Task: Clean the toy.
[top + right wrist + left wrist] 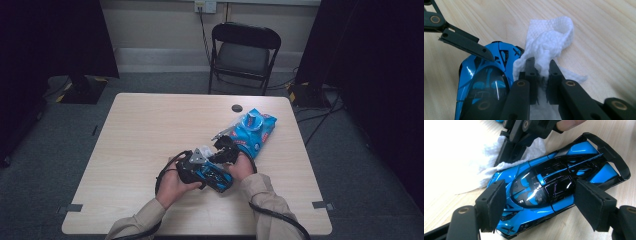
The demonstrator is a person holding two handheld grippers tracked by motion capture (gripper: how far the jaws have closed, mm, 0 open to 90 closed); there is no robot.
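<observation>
Blue toy car (pixel 549 195), glossy with black panels and a black rear wing, lies on the pale wooden table (pixel 145 135) just in front of the person, at about 5 o'clock from the table's middle in the high view. The left gripper (pixel 540 203) has its two padded jaws set against the car's flanks, one on each side of the cabin, so the car is gripped across its width with the jaws standing fairly wide apart. In the left gripper view the car's nose points toward 8 o'clock and its wing toward 2 o'clock.

At the nose, a crumpled white paper wipe (pixel 549 40) rests against the blue bodywork. The right gripper (pixel 541 67) has its jaws nearly closed, pinching a fold of that wipe between them; the loose end of the wipe curls away toward 12 o'clock in the right gripper view, and the car sits at 8 o'clock from the jaws there.

Farther out on the table, at 1 o'clock from the hands in the high view, lies a blue wipes packet (pixel 255 131). A small dark round disc (pixel 237 108) sits just beyond it, and a black folding chair (pixel 243 55) stands past the far edge.
</observation>
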